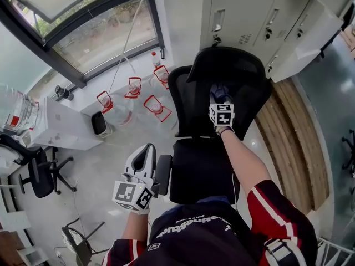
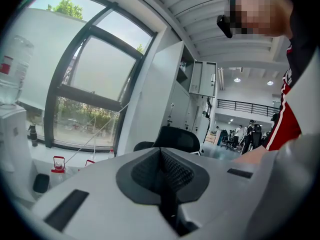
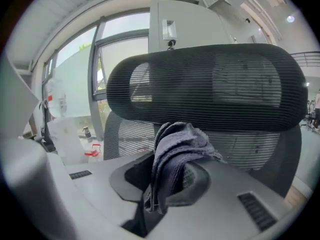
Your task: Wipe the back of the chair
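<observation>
Gripping a grey cloth (image 3: 175, 154): right gripper (image 1: 221, 93) jaws clamped on it, held at the front of the black mesh chair back (image 1: 191, 107), just under the headrest (image 1: 230, 65); contact unclear. Left gripper (image 1: 146, 155) jaws together, nothing between them, near side, just left of the armrest (image 1: 162, 173). Lockers (image 1: 260, 15) far behind the chair, water bottles (image 1: 158, 108) far left.

No wording can be read anywhere; the white lettering (image 1: 191, 226) across the person's dark shirt (image 1: 183, 245) lies upside down and too blurred to make out; the red label (image 2: 5, 64) on the water bottle (image 2: 17, 81) is too small.
</observation>
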Tool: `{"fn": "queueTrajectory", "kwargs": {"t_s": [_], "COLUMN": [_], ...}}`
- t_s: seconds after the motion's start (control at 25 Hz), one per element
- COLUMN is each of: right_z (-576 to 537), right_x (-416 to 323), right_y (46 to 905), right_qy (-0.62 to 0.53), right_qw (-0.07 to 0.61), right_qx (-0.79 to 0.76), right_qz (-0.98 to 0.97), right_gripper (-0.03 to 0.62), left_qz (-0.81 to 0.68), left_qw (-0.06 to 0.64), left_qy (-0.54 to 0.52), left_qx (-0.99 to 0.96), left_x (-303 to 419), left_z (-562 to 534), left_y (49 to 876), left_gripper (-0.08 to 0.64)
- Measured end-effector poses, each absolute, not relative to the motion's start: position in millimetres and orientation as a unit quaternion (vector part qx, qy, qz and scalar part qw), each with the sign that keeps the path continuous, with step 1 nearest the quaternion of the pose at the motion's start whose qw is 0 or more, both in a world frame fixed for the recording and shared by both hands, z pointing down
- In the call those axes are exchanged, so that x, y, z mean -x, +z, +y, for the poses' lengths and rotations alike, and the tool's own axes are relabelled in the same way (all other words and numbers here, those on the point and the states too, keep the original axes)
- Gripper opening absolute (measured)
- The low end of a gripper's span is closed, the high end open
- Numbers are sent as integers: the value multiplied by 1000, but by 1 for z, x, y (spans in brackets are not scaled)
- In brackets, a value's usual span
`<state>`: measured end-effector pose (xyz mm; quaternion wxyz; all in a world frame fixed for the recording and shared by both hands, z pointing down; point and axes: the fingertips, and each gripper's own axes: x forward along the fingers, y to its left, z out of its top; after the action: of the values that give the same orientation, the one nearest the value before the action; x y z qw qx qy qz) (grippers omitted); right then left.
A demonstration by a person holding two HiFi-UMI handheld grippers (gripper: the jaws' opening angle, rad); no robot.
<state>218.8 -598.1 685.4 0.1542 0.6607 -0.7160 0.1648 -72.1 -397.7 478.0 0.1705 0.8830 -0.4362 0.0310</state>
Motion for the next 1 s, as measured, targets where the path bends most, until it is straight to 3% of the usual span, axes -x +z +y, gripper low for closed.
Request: {"fn": "queueTrajectory", "kwargs": {"t_s": [0.48,0.68,0.8,1.0], "right_z": [-641,-642,-629,-597], "right_x": [-76,-23,-14,-47], "right_y": [679,665,653,647], "right_qy": [157,172,180,170], "right_qw": [146,94,61,62], "right_qx": [-587,-520,-494,-505], "right_qz": [-781,-832,-849,-844], "right_gripper": [77,77,77,75], "left_qz": [-494,-506,-502,-472], "left_qw": [173,177,176,173], "left_qy": [26,24,20,14], "left_qx": [-852,-844,-847,-864], "left_x": [143,161,160,131], "left_z": [-392,-390,-388,-387], "left_y": [476,479,477,471], "left_gripper": [25,25,25,25]}}
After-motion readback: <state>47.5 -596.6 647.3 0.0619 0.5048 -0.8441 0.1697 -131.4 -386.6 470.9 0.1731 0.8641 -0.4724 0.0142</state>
